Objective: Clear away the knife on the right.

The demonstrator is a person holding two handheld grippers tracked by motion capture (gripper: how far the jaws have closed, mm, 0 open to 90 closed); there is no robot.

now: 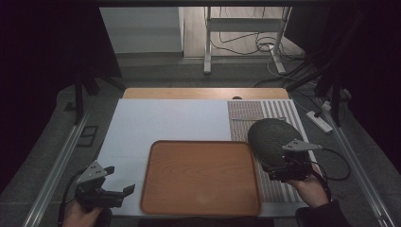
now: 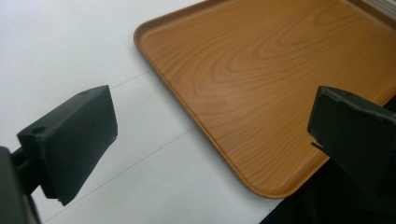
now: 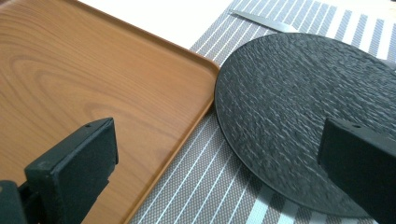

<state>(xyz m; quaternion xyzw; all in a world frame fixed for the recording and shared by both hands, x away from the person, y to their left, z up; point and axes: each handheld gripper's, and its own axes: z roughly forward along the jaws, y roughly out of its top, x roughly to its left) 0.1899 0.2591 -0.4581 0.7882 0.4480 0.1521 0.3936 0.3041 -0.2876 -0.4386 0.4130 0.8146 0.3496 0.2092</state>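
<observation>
Black plate (image 1: 270,137): round, rough-textured, dark, lying on the striped placemat (image 1: 265,113) at the right side of the table, just beside the right edge of the wooden tray (image 1: 201,177). In the right gripper view the plate (image 3: 299,107) lies flat on the mat, its rim close to the tray's corner (image 3: 205,65); whether the two touch cannot be told from that angle.

Your right gripper (image 1: 283,168) sits at the near edge of the plate in the high view. Its jaws stand wide apart: one shows over the tray side, the other over the plate's near rim, and neither is closed on anything. Whether the far jaw rests on the plate surface cannot be told.

A strip of metal cutlery (image 3: 264,21) lies on the mat beyond the plate; its type cannot be made out.

Your left gripper (image 1: 106,191) is at the near left corner of the white table surface (image 1: 165,118), well apart from the plate. Its jaws are also wide, with nothing between them. In the left gripper view they frame bare white surface and the near left corner of the tray (image 2: 261,79).

The tray lies centred at the near edge of the table, wood-grained, with a raised rim.
</observation>
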